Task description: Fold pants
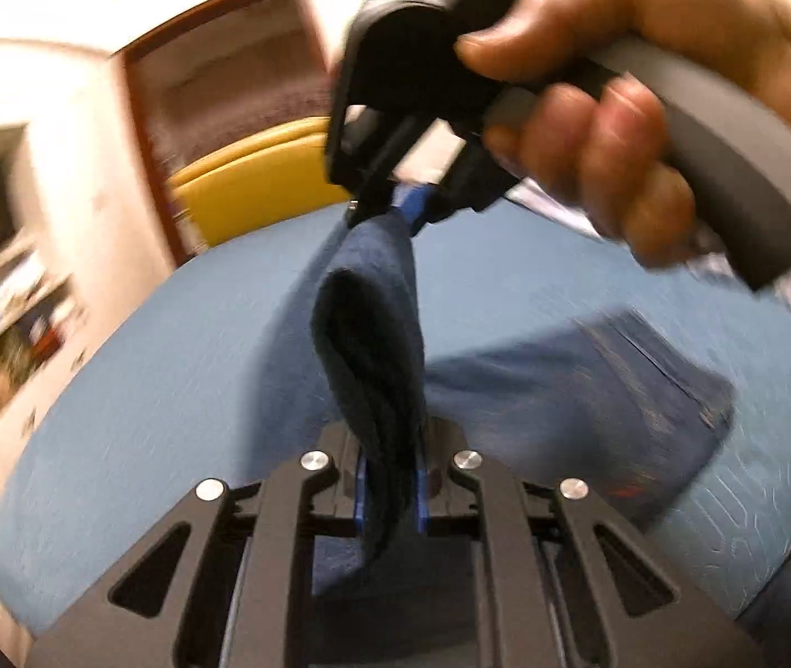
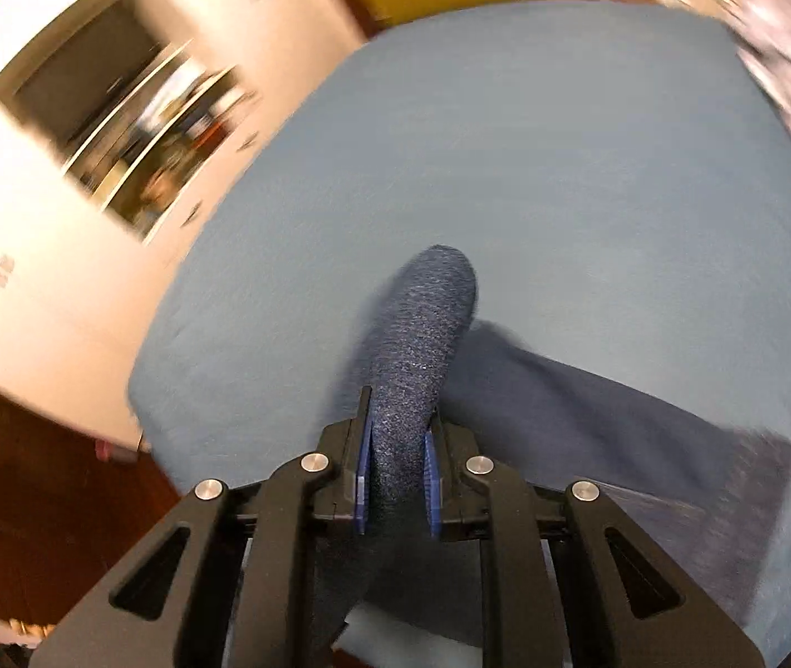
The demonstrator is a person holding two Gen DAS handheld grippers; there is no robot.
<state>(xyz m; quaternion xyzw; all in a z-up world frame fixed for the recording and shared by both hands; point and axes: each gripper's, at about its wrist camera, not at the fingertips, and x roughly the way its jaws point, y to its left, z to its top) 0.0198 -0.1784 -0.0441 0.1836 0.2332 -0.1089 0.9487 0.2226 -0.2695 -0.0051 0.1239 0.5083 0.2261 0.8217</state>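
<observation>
Left wrist view: we pinch soft, floppy pants (image 1: 378, 345) in both grippers (image 1: 389, 492) (image 1: 395, 206); probably light, best held at edges.

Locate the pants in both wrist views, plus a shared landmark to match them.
Left wrist: pants hang at centre, pinched in the left gripper and the right gripper above; the rest lies lower right.
Right wrist: pants bunch up at centre-bottom; the rest trails right.
Shared landmark: blue bed sheet.
</observation>
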